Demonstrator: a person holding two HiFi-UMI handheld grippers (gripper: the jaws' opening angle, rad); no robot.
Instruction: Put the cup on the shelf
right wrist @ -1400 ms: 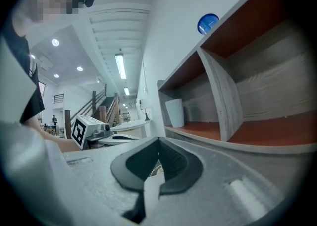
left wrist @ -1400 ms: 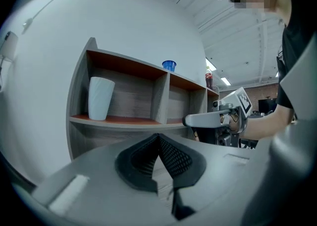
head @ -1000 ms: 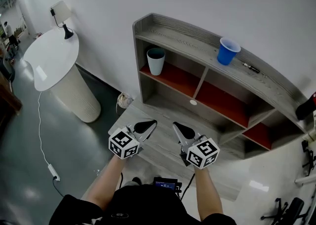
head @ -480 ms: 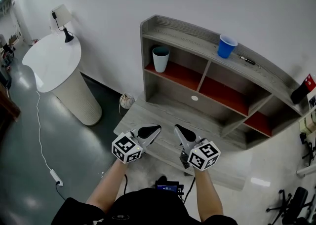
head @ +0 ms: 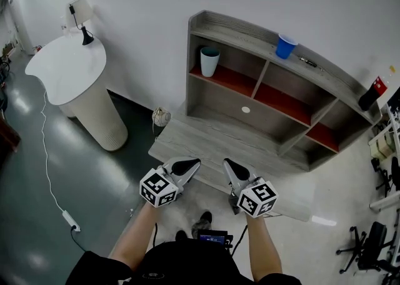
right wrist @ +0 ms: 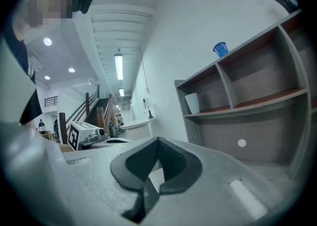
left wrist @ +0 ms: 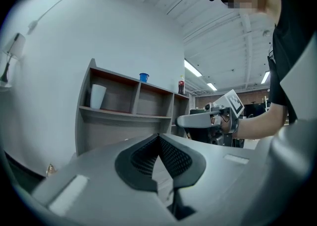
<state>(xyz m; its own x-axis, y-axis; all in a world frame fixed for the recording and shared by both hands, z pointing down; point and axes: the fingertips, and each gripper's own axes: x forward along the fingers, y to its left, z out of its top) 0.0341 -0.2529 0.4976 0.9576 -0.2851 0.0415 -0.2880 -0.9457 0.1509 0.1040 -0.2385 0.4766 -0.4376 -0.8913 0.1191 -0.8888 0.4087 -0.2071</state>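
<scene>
Farther off than before, the shelf stands well ahead of both tongs. A blue cup sits on its top board and a white cup in its upper left bay, both out of reach. The left gripper and right gripper are closed and empty. The placing looks done, so back away level, clear of the low deck.

From where I stand, the small dark thing lying on the shelf top, right of the blue cup, is too small to name. The pale bundle on the floor by the wall is equally unclear. Black furniture at lower right is cut off by the frame edge.
</scene>
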